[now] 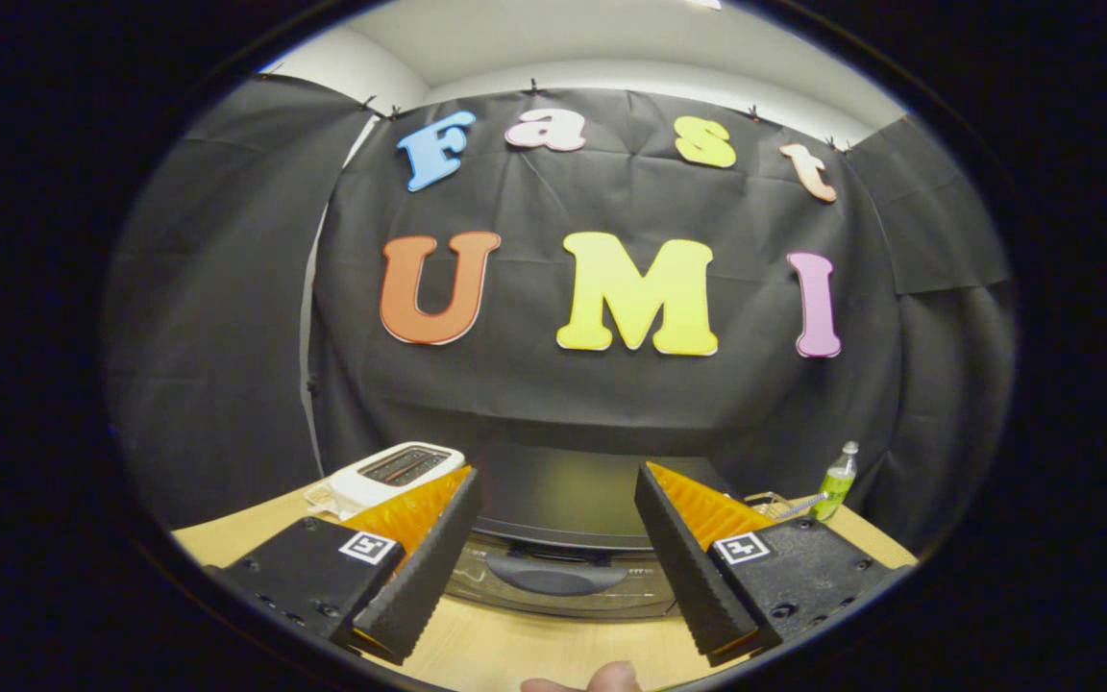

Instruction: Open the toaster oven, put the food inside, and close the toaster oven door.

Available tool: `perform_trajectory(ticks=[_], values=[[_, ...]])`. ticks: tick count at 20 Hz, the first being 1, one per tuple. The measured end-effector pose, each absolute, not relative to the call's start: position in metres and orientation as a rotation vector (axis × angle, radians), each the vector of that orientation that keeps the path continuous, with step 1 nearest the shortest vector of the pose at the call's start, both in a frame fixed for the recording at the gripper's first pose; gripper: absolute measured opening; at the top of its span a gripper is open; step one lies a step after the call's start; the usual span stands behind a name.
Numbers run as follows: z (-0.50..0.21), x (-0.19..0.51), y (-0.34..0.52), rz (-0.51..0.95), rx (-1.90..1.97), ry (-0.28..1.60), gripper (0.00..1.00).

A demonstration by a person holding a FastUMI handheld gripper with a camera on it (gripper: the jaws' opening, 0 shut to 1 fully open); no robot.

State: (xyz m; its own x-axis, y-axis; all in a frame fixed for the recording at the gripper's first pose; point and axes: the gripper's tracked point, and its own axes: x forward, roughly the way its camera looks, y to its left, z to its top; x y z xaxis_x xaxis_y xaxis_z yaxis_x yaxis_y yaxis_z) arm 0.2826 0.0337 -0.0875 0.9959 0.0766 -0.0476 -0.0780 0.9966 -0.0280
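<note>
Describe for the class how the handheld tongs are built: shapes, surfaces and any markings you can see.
The tongs have two long wedge-shaped fingers with ridged, saw-toothed inner faces. Each finger is mounted on a flat black block fastened with small screws, and each block carries a square black-and-white marker tag. The fingers stand apart, open, with the toaster oven's handle beyond them.

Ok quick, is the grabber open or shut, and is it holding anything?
Gripper: open, fingers spread wide, holding nothing. The toaster oven with its handle sits just ahead between them, door shut.
</note>
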Motion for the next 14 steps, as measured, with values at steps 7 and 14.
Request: perform_trajectory(ticks=[7, 14], values=[[-0.151, 0.316, 0.031, 0.038, -0.046, 0.170, 1.00], [-0.166, 0.317, 0.032, 0.005, -0.081, 0.163, 1.00]])
